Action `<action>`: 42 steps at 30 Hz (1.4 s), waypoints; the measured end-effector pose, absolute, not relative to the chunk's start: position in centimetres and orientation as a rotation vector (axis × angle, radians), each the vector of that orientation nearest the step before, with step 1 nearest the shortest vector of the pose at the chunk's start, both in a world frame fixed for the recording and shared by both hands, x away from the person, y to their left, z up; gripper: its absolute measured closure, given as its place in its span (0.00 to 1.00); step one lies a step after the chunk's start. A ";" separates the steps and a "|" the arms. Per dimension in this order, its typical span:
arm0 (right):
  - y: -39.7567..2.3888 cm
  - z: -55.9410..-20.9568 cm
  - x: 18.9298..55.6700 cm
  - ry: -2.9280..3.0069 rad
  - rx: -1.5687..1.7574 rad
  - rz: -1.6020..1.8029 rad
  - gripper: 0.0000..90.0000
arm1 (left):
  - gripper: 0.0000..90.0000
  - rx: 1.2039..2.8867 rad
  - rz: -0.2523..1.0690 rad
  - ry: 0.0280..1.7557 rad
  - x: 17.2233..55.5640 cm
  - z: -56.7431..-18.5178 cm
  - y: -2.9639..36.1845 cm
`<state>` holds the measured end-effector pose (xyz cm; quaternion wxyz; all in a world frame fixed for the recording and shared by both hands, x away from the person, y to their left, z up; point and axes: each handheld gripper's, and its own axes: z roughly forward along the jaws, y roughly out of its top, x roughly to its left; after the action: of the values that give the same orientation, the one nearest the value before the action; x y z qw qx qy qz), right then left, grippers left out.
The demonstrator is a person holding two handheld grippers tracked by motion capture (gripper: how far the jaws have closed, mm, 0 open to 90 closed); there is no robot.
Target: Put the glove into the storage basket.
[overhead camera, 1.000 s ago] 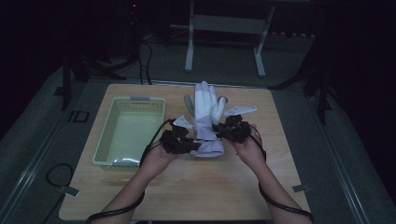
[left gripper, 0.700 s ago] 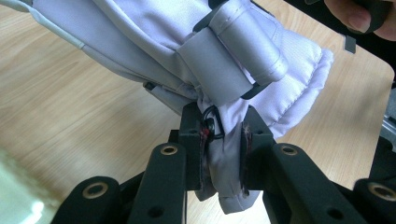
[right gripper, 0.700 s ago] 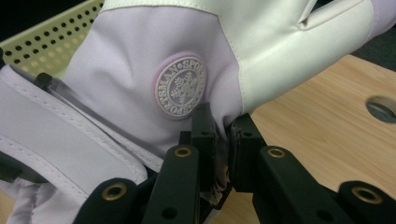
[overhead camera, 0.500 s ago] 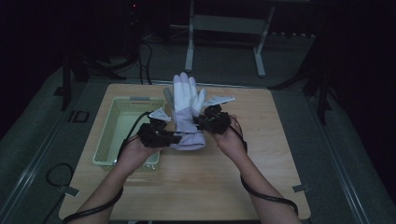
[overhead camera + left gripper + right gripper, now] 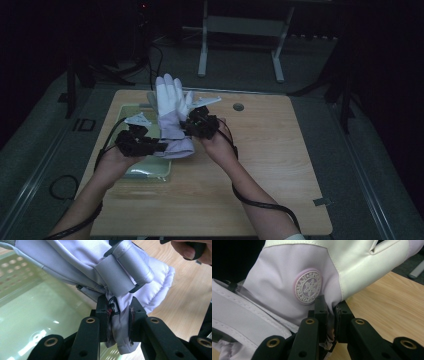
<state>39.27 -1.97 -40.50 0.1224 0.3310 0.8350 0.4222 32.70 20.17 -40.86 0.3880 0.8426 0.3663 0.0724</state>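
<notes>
From above, the glove (image 5: pixel 172 112) is up off the wooden table (image 5: pixel 280 165) with its fingers pointing away from the person, carried between both hands — and it has travelled left since a second ago, from the middle of the table to the edge of the pale green basket (image 5: pixel 150 169). The left gripper (image 5: pixel 159 146) pinches the cuff low down, the right gripper (image 5: pixel 189 126) has the glove's side higher up. To me that looks like the drop into the basket coming up.

Along the left gripper's jaws now: they are clenched on a bunched fold of lilac cuff fabric (image 5: pixel 120 325), a grey strap (image 5: pixel 117 275) wrapped just above, and the basket's green floor (image 5: pixel 37 312) lies right below.

Along the right gripper's jaws: clamped tight on the edge of the glove's back (image 5: pixel 287 295), just beneath the round snowflake badge (image 5: pixel 308 286). Bare table (image 5: pixel 387 305) is beneath — so this side likely needs to come further over before any release.
</notes>
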 end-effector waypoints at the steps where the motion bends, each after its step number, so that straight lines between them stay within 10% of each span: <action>1: -1.5 -40.5 39.3 2.440 0.962 1.233 0.92 | 0.84 2.147 0.189 0.937 32.7 -40.8 20.6; 18: 5.8 -43.2 39.5 2.476 0.998 1.199 0.92 | 0.83 2.171 0.175 0.981 32.6 -43.8 26.9; 42: 9.0 -49.6 41.1 2.685 1.026 0.789 0.84 | 0.71 2.265 -0.003 1.216 34.2 -50.9 26.2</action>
<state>41.08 9.03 -49.65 0.0803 0.3429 0.8979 0.2640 34.16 26.20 -50.88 0.2816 0.8454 0.4539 -0.0011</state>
